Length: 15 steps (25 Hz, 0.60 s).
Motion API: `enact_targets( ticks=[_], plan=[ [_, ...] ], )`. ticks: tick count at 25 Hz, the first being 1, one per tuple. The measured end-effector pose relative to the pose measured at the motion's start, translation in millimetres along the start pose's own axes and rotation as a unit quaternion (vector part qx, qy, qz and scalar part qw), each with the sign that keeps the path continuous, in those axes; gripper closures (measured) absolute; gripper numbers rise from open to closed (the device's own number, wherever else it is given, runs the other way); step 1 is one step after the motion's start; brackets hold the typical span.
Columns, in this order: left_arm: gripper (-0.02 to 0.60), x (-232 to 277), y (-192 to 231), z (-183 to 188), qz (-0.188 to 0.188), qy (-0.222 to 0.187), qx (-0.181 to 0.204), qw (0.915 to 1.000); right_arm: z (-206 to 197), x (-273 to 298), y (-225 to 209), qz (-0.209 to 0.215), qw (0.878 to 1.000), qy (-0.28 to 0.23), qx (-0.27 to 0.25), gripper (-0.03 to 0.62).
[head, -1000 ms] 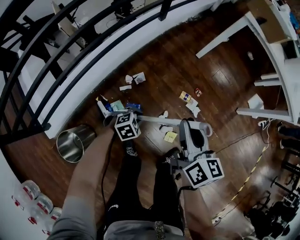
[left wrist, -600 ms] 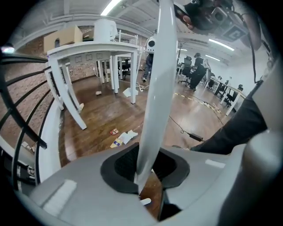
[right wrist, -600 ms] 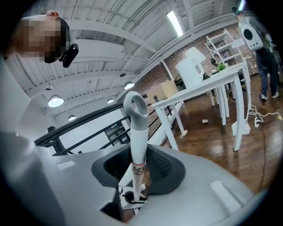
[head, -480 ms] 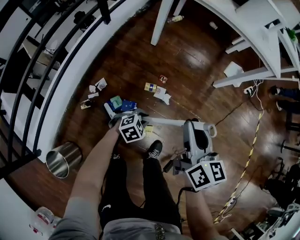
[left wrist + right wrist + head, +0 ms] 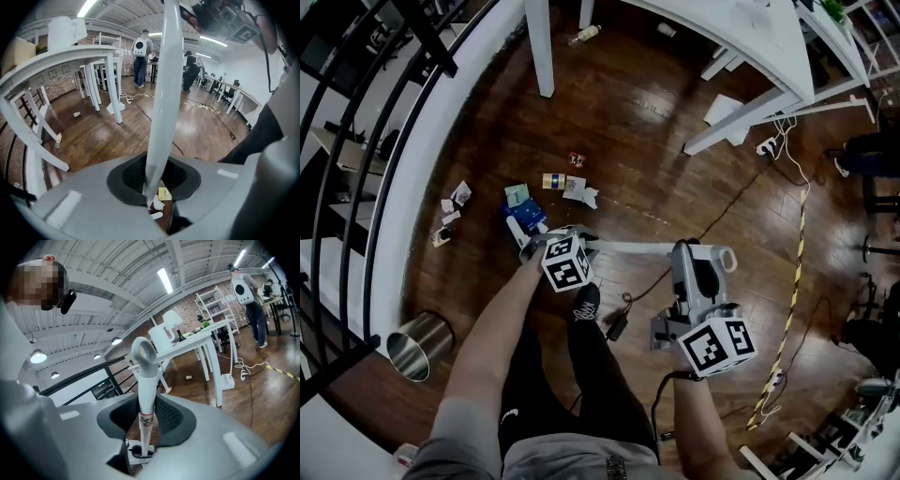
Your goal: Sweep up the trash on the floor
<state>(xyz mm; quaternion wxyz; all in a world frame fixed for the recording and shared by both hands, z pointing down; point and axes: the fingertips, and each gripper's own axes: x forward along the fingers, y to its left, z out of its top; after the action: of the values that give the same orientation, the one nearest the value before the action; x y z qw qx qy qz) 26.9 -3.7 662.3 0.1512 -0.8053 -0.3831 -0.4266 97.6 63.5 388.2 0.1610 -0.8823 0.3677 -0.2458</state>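
I hold one long white broom handle (image 5: pixel 628 248) with both grippers. My left gripper (image 5: pixel 546 246) is shut on its low end, and in the left gripper view the pole (image 5: pixel 164 93) rises from between the jaws (image 5: pixel 154 197). My right gripper (image 5: pixel 694 267) is shut near the top, where the looped tip (image 5: pixel 143 352) sticks out past the jaws (image 5: pixel 145 437). The broom's white head (image 5: pixel 517 228) lies against a blue packet (image 5: pixel 530 216). Close by lie a green packet (image 5: pixel 517 194), a yellow box (image 5: pixel 553 181), white paper (image 5: pixel 579 193) and paper scraps (image 5: pixel 450 208).
A steel bin (image 5: pixel 417 344) stands at the lower left by the black railing (image 5: pixel 356 169). White table legs (image 5: pixel 540 47) stand further out. A cable (image 5: pixel 712 220), a black adapter (image 5: pixel 617 326) and yellow-black tape (image 5: pixel 792 281) cross the wooden floor. My shoe (image 5: pixel 586 302) is under the handle.
I have stepped across the floor with the broom in both grippers. Its head and the blue packet now lie close to the yellow box and white paper. The bin has slid toward the lower left.
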Motion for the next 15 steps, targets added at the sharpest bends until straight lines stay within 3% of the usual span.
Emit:
enact_targets(
  ticks=[3, 6, 9, 15],
  plan=[
    [0.522, -9, 1, -1, -0.002, 0.014, -0.002, 0.9999, 6, 9, -10, 0.008, 1.0, 0.007, 0.029, 0.493],
    [0.522, -32, 8, -23, 0.005, 0.027, -0.018, 0.9995, 2, 25, 14, 0.042, 0.998, 0.021, 0.033, 0.493],
    [0.522, -64, 26, -62, 0.029, 0.04, -0.046, 0.9977, -11, 53, 63, 0.087, 0.995, 0.038, 0.017, 0.493],
    [0.521, -148, 72, -173, 0.085, 0.051, -0.111, 0.9888, -55, 128, 188, 0.172, 0.983, 0.07, -0.014, 0.493]
  ],
)
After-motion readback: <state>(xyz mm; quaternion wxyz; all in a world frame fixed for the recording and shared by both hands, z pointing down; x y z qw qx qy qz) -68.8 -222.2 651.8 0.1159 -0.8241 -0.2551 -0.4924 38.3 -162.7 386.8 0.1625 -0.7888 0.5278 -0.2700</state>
